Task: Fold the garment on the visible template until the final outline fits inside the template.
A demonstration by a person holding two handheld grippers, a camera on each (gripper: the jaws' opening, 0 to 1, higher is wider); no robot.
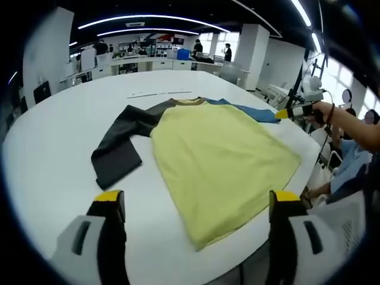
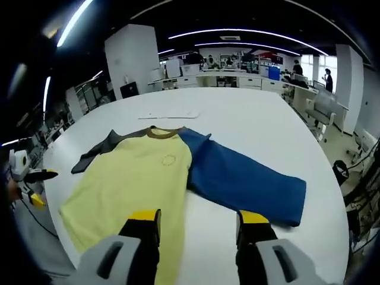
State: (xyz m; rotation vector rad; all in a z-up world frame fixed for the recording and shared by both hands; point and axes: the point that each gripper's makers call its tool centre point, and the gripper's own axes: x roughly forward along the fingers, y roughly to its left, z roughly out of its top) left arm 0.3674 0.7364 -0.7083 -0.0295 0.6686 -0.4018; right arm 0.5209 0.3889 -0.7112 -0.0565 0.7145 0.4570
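- Bright open-plan office with ceiling light strips, far benches and a few distant people surrounds a large round white desk (image 1: 53,154).
- Spread flat near the middle of the desk lies the garment (image 1: 219,160), a long-sleeved top with a pale yellow body, one dark grey sleeve (image 1: 119,148) and one blue sleeve (image 2: 243,178).
- Seen in the right gripper view, the blue sleeve stretches out toward the right desk edge, and the brown collar (image 2: 161,133) points away from the camera.
- Left tool (image 1: 193,205) hangs above the near desk edge, its yellow-tipped jaws wide apart and holding nothing, with the yellow hem between them.
- Right tool (image 2: 199,224) also stands released, jaws apart and empty, just short of the yellow hem and blue cuff.
- Judging by its look, the cloth is light, soft and floppy; it should drape and wrinkle, and slide easily on the smooth desk.
- Good places to pinch are likely a cuff, the hem corners or a shoulder seam, taking one thin layer at an edge.
- A thin pale strip (image 2: 169,115) lies on the desk beyond the collar, well apart from the cloth; whether it belongs to the template cannot be told.
- Nothing stands on the desk in the way of either sleeve.
- Part of the yellow hem reaches close to the desk rim, so a pull that way could drag it over.
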